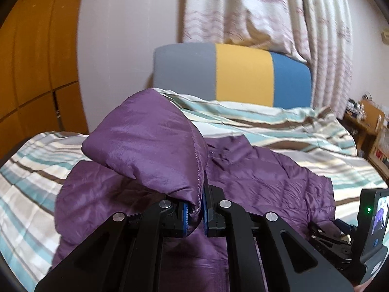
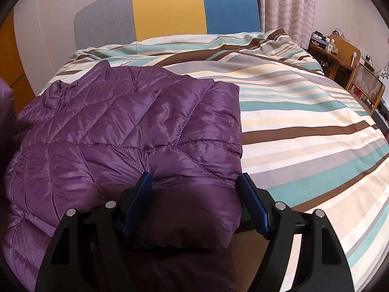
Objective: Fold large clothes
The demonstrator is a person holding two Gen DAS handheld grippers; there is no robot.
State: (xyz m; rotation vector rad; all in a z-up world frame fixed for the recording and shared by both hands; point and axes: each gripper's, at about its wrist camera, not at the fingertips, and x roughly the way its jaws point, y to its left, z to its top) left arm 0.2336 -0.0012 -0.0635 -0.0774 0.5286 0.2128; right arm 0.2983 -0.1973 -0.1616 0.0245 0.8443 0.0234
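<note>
Left tongs (image 1: 195, 210) pinch one purple jacket (image 2: 136, 126); right tongs (image 2: 194, 209) spread around its hem.

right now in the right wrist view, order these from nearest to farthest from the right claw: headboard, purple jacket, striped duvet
1. purple jacket, its corner between the right claw's open jaws
2. striped duvet, underneath, spreading right
3. headboard, at the far end, top of view

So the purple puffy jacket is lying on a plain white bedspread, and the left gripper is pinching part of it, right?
Not quite: the bedspread is striped in teal, brown, grey and cream, as the right wrist view shows. The rest holds: the left gripper is shut on a fold of the purple jacket.
</note>
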